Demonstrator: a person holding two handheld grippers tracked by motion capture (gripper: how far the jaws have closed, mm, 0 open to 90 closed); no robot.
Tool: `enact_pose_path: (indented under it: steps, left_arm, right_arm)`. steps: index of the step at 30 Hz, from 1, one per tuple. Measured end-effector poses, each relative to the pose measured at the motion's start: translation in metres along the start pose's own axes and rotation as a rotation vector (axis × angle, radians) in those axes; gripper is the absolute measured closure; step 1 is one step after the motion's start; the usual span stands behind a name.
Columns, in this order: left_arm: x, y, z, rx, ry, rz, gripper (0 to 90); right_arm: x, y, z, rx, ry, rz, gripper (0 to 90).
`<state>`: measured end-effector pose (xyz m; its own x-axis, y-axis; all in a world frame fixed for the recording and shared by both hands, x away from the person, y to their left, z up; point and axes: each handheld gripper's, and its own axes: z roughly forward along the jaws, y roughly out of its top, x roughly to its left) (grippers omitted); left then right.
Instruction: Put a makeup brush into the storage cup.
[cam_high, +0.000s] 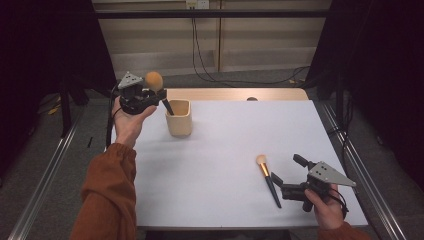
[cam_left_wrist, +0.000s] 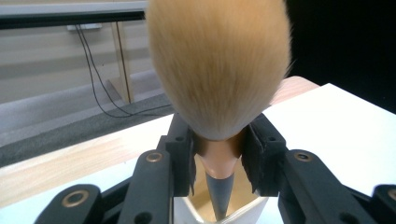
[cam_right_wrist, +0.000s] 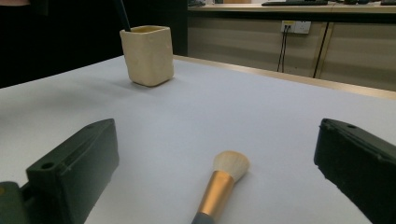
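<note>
You're holding the big brush (cam_high: 159, 90) by its ferrule in the left tongs (cam_high: 156, 96), handle tip dipping into the cup (cam_high: 179, 118) — light, soft-bristled, so grip the stiff ferrule. Right tongs (cam_high: 285, 173) are gaping beside the small brush (cam_high: 268, 178), well clear of the cup.

The person wears a rust-orange long sleeve (cam_high: 107, 192) with loose folds on the left forearm, and a sliver of the same cloth shows at the right wrist (cam_high: 345, 231). The left hand (cam_high: 127, 122) and right hand (cam_high: 325, 210) are bare. Each hand carries a black two-jaw gripper: the left gripper (cam_high: 150, 97) and right gripper (cam_high: 286, 172) both bear a grey three-cornered plate dotted with small holes on top. A thin black cable trails from the left one. In the left gripper view the black linkage arms (cam_left_wrist: 149, 186) show brass-coloured rivets and ridged black pads (cam_left_wrist: 259, 158)
</note>
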<state>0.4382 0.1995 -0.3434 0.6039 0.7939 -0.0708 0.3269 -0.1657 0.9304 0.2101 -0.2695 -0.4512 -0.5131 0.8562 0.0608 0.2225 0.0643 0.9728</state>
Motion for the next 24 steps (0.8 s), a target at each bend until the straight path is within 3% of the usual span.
enact_pose_path:
  steps: [24]
  left_arm:
    - [-0.007,-0.026,0.017,0.013,-0.019,0.018,66.1]
  right_arm:
    - [0.001,-0.001,0.002,0.006,0.010,-0.001,0.0]
